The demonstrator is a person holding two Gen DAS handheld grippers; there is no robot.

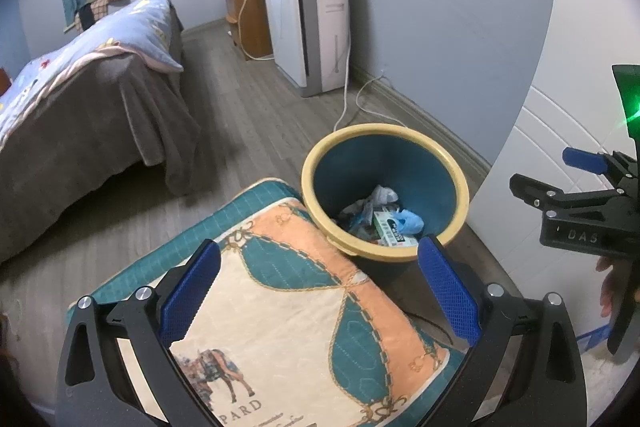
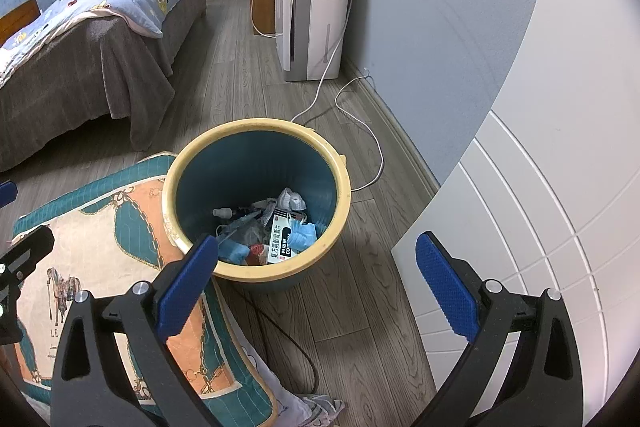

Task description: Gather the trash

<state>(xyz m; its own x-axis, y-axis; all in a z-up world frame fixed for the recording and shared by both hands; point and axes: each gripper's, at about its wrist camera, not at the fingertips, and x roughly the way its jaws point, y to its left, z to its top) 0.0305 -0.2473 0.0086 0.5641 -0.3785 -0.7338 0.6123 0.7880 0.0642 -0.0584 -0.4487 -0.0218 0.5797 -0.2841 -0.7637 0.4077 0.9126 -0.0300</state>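
The wooden floor around the bin looks free of loose litter, so the step in hand is probably finding the next scrap. A crumpled bit of cloth or paper lies at the bottom edge of the right view, too blurred to name; if it is trash, approach it low, fingers straddling it.

The patterned cushion touches the bin on its left. The yellow-rimmed bin stands just beside the white door and holds the trash: wrappers, a box, blue masks.

The left gripper hovers over the cushion, jaws spread wide, holding nothing. The right gripper hangs above the bin's near rim, likewise spread and empty.
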